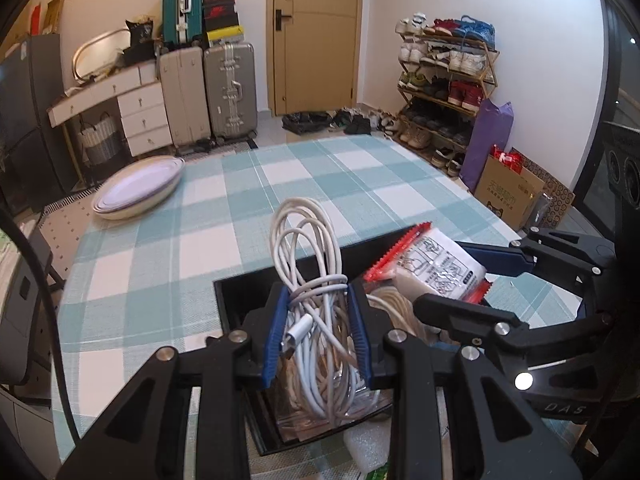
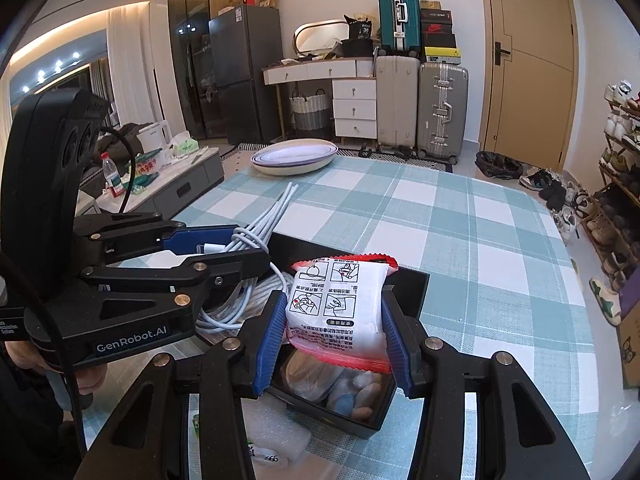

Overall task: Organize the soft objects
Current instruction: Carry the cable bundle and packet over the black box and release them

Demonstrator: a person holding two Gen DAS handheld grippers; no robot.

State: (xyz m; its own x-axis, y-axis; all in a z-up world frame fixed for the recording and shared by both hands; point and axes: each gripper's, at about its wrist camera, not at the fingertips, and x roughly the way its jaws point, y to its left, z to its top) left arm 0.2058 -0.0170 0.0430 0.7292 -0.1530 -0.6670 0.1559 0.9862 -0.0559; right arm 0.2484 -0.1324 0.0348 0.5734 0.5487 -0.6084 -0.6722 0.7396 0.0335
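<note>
Left gripper [image 1: 318, 332] is pinching my coiled white cable [image 1: 308, 264] over the black tray [image 2: 404, 292]; right gripper [image 2: 334, 334] is squeezing the red-edged packet [image 2: 340, 304].

White walls, tan door [image 1: 318, 32], suitcases [image 1: 208, 92], shoe rack [image 1: 444, 80], checked tablecloth [image 1: 320, 184]

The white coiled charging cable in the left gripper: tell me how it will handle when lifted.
The white coiled charging cable likely stays floppy: its loops splay above the left gripper. Probably light. The loose connector end may dangle and snag on the black rectangular bin.
</note>
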